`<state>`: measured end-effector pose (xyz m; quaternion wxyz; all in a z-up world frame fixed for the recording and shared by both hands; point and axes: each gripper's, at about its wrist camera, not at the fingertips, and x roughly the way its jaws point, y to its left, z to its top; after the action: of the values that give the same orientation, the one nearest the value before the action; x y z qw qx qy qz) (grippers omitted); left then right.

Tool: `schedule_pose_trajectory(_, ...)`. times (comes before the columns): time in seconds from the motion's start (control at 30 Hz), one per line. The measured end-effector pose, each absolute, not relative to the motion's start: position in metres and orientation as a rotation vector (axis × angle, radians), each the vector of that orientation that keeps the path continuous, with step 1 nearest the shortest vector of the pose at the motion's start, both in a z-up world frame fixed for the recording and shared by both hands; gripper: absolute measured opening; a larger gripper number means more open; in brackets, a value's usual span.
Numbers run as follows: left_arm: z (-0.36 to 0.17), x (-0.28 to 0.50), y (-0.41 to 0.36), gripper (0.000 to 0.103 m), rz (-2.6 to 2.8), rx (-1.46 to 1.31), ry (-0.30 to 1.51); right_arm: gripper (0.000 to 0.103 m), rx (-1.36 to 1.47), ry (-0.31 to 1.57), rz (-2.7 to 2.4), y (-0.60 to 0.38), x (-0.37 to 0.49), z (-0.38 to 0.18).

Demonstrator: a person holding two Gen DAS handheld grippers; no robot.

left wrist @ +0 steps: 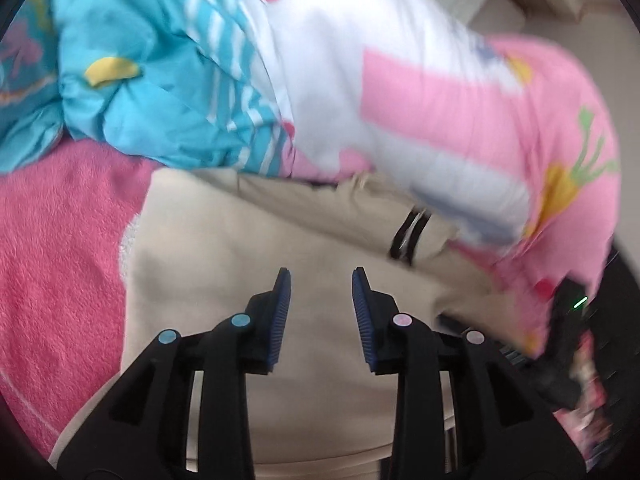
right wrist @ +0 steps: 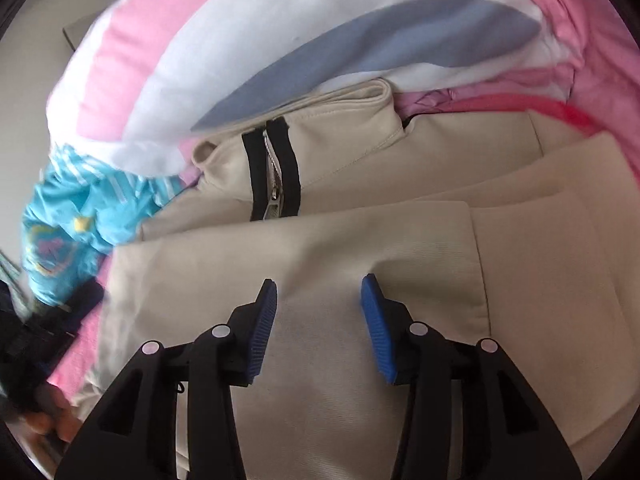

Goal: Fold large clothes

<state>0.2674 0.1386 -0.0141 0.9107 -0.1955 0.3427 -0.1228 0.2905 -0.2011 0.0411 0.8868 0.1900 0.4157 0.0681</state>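
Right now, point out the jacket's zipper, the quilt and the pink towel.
zipper (right wrist: 274, 172): right wrist view, on the silver teeth between the black tapes.
quilt (right wrist: 360, 32): right wrist view, on its grey-blue patch.
pink towel (left wrist: 60, 240): left wrist view, on its fuzzy surface left of the jacket.

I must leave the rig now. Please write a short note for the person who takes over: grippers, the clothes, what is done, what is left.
Left gripper: open, nothing between the pads, above the beige jacket.
Right gripper: open, empty, over the same jacket.
Jacket: lies on the pink bedding, zipper closed, cloth already folded over in layers.
Quilt bunched behind the collar.
Left: check the fold, finish if needed.
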Motion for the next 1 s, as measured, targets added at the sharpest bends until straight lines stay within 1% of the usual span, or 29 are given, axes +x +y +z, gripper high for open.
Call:
schedule_pose_trajectory(0.1,-0.012,0.282,0.113,0.03,-0.28,-0.33,0.744,0.041,0.475,0.858,0.172,-0.214,0.29,0.037)
schedule_pose_trajectory(0.17,-0.003,0.302,0.094,0.032,-0.298,-0.247,0.766,0.041,0.464,0.861,0.166,-0.212,0.289,0.039)
schedule_pose_trajectory(0.2,0.003,0.312,0.085,0.041,-0.295,-0.208,0.758,0.041,0.461,0.861,0.164,-0.211,0.288,0.039)
schedule_pose_trajectory(0.27,0.013,0.338,0.066,0.049,-0.262,-0.142,0.732,0.041,0.478,0.86,0.171,-0.214,0.288,0.039)
schedule_pose_trajectory(0.43,0.004,0.387,0.05,0.047,-0.166,-0.13,0.747,0.041,0.547,0.863,0.185,-0.225,0.288,0.039)
schedule_pose_trajectory(0.53,-0.001,0.401,0.054,0.041,-0.114,-0.158,0.733,0.041,0.551,0.861,0.186,-0.227,0.286,0.039)
schedule_pose_trajectory(0.63,-0.002,0.41,0.065,0.039,-0.109,-0.262,0.704,0.041,0.551,0.86,0.188,-0.227,0.285,0.039)
schedule_pose_trajectory(0.67,-0.005,0.414,0.065,0.036,-0.112,-0.267,0.716,0.041,0.55,0.861,0.187,-0.228,0.285,0.039)
schedule_pose_trajectory(0.73,-0.009,0.42,0.062,0.019,-0.099,-0.232,0.741,0.041,0.548,0.861,0.187,-0.226,0.286,0.04)
schedule_pose_trajectory(0.77,-0.009,0.421,0.063,0.007,-0.063,-0.192,0.77,0.041,0.547,0.862,0.187,-0.226,0.285,0.039)
schedule_pose_trajectory(0.87,0.004,0.399,0.062,0.006,-0.089,-0.07,0.773,0.041,0.547,0.86,0.186,-0.227,0.285,0.041)
schedule_pose_trajectory(1.0,0.018,0.325,0.051,0.006,-0.204,0.176,0.714,0.041,0.609,0.845,0.202,-0.234,0.284,0.041)
